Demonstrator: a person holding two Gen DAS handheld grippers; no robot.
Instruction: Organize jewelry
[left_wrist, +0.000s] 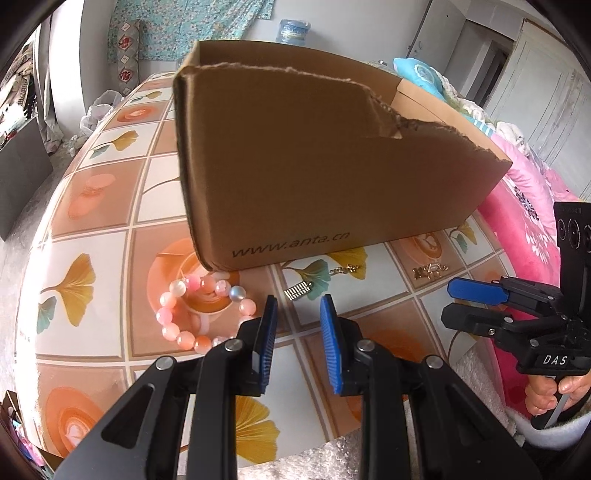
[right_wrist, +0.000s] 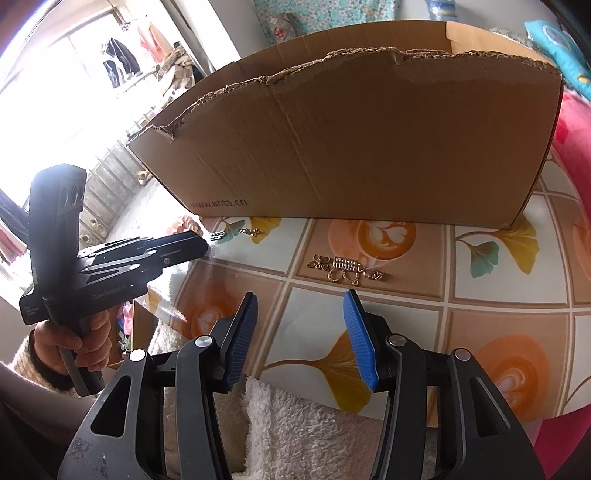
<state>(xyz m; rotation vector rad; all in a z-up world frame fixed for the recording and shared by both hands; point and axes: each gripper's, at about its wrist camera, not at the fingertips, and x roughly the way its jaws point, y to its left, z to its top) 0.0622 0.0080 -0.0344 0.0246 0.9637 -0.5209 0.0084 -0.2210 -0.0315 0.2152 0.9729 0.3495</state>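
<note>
Jewelry charms lie at twelve o'clock of the right gripper, fingers spread and empty; lower straight, pinch low. Left gripper fingers narrowly parted, empty.

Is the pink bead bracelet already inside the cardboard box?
No: in the left wrist view the pink bead bracelet lies on the tiled table, outside the cardboard box, by its near corner.
</note>
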